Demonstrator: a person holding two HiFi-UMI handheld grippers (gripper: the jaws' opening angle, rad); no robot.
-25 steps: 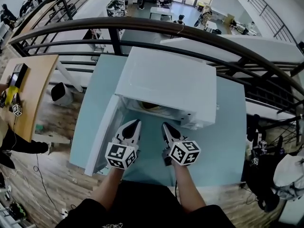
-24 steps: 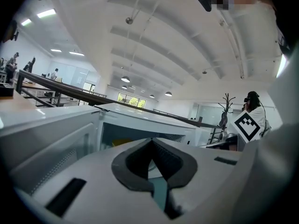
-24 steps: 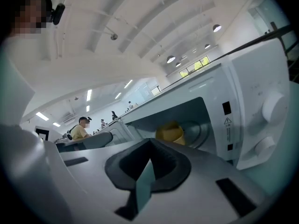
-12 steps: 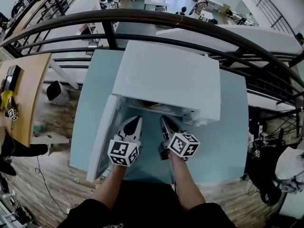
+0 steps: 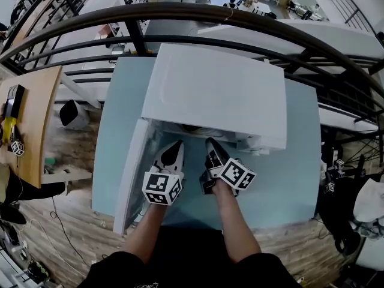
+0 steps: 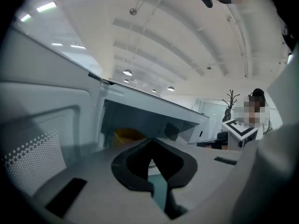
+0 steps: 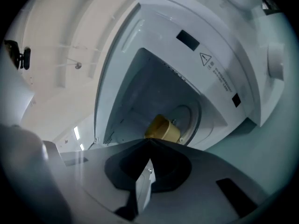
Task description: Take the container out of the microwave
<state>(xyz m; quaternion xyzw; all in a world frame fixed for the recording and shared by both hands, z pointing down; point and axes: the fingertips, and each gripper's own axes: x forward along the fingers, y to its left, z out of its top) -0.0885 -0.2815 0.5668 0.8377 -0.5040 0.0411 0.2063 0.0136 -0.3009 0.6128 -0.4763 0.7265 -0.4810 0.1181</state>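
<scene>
A white microwave (image 5: 219,92) stands on a pale blue table (image 5: 117,119) with its door (image 5: 129,182) swung open to the left. A yellow container (image 7: 163,129) sits inside on the glass turntable (image 7: 187,118). It also shows in the left gripper view as the yellow container (image 6: 128,135) deep in the cavity, but the microwave's top hides it from the head view. My left gripper (image 5: 177,144) and right gripper (image 5: 210,141) hover side by side just in front of the opening, both shut and empty. Neither touches the container. The right gripper is rolled to one side.
A black railing (image 5: 192,17) curves behind the table, with a lower floor beyond it. A wooden desk (image 5: 30,119) stands at the left. The open door (image 6: 37,157) flanks my left gripper closely. The control panel (image 7: 219,78) sits right of the cavity.
Both grippers have sunk and come closer to the microwave's opening. The right gripper has rolled. Both stay shut.
</scene>
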